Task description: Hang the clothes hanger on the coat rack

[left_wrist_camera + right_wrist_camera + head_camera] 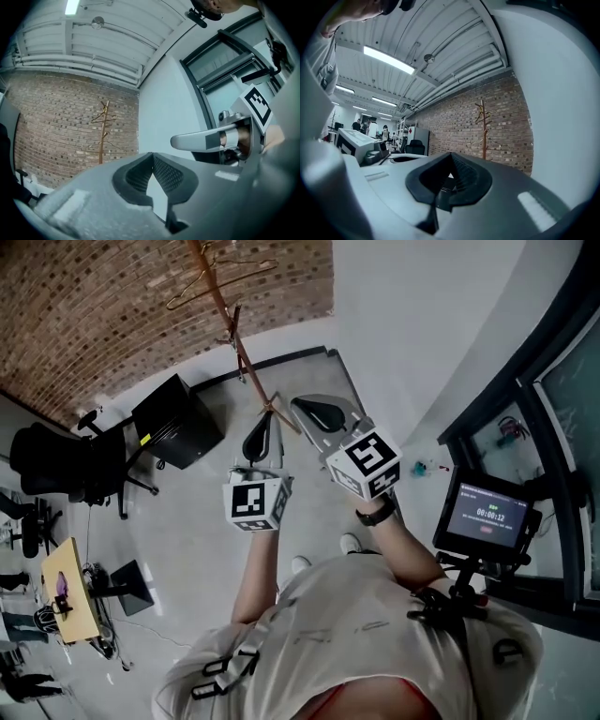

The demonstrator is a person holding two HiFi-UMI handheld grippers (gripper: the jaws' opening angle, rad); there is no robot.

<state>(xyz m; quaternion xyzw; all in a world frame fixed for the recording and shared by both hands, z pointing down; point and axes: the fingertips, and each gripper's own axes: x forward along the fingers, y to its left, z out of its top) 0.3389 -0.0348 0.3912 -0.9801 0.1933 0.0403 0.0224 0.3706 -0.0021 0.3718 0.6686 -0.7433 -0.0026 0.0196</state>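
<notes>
Plainly, both pairs of jaws are pressed together with nothing in them. The left gripper (152, 155) and the right gripper (451, 155) each show ribbed black pads meeting at the tip inside a smooth grey shell. They are held side by side, roughly level, aimed at the coat rack (246, 362). The rack is a slim wooden pole with short angled pegs, standing at the floor's edge near the corner where the rough red brick wall (112, 306) meets a plain white wall (422, 324). The clothes hanger (101, 120), thin brass-coloured wire, hangs on the rack's upper pegs, well apart from both grippers. Pale glossy floor (187, 549) lies open between the person and the rack. A boxy black cabinet (178, 418) stands along the brick wall, left of the rack in the head view.
</notes>
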